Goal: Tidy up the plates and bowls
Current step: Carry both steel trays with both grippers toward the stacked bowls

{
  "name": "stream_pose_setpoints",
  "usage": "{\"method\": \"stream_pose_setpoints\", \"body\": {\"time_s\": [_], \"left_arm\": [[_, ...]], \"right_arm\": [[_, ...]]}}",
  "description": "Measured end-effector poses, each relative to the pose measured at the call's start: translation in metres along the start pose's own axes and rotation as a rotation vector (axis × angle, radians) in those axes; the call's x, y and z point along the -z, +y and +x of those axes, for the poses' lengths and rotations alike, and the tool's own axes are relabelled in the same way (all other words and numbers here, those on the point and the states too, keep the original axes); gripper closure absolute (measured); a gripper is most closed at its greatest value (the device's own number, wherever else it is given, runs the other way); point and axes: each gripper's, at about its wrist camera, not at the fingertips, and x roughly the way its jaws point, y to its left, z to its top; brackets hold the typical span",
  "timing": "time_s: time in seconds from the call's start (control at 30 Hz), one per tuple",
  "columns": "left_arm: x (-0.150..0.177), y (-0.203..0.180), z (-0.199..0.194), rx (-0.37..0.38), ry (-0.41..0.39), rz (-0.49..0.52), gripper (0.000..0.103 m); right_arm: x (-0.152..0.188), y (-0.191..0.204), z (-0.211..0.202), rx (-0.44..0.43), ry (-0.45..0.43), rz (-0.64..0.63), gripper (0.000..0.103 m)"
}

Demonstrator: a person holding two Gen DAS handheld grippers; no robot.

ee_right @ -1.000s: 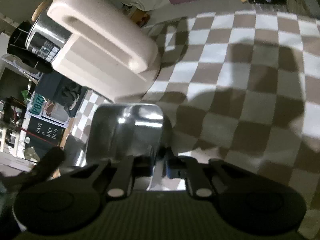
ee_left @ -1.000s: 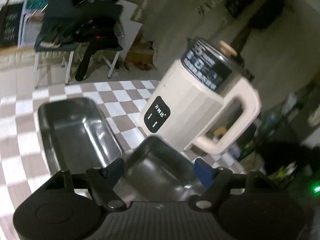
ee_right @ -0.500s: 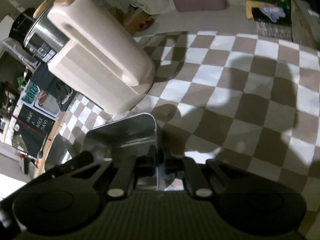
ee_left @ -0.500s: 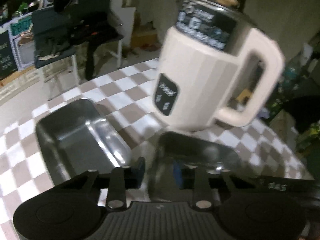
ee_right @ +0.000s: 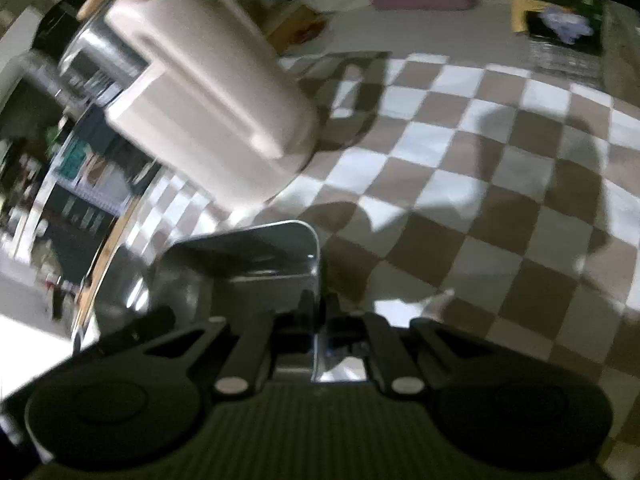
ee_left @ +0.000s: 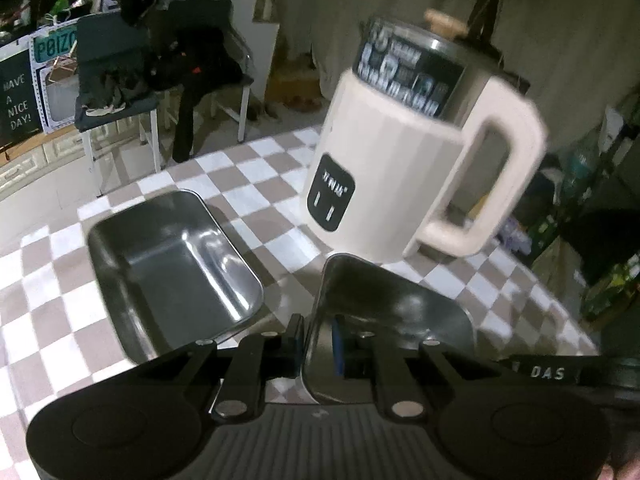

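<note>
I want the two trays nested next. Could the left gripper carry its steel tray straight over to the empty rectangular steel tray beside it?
Probably yes: the left gripper, closing on its held steel tray's rim, has only bare checkered cloth between it and the empty tray.

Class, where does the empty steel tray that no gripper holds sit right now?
In the left wrist view, the free steel tray lies on the checkered tablecloth, left of the gripped tray and the beige kettle jug.

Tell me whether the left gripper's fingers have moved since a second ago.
Yes. The left gripper has drawn its fingers together and is closing on the near tray's left wall.
</note>
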Motion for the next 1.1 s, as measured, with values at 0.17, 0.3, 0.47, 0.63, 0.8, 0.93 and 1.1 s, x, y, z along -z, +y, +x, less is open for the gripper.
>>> {"method": "stream_pose_setpoints", "body": {"time_s": [0.17,0.3,0.47,0.63,0.8,0.93,1.1], "left_arm": [[0.014,-0.003,-0.046,-0.004,-0.045,-0.033,0.087],[0.031,-0.009,-0.085,-0.040,-0.060,-0.059,0.087],[0.058,-0.012,-0.142,-0.044,-0.112,-0.116,0.087],[0.098,-0.009,-0.191,-0.030,-0.134,-0.178,0.087],[0.142,-0.013,-0.220,-0.048,-0.122,-0.236,0.087],[0.173,-0.021,-0.229,-0.076,-0.093,-0.248,0.086],[0.209,-0.019,-0.223,-0.073,-0.057,-0.297,0.086]], "right_arm": [[0.005,0.010,-0.032,-0.067,-0.024,-0.092,0.097],[0.017,0.022,-0.062,-0.123,-0.044,-0.197,0.097],[0.039,0.028,-0.097,-0.205,-0.039,-0.337,0.097],[0.061,0.028,-0.125,-0.297,-0.003,-0.428,0.097],[0.085,0.033,-0.144,-0.318,0.030,-0.557,0.097],[0.105,0.036,-0.147,-0.301,0.057,-0.607,0.096],[0.123,0.037,-0.142,-0.246,0.109,-0.659,0.096]]}}
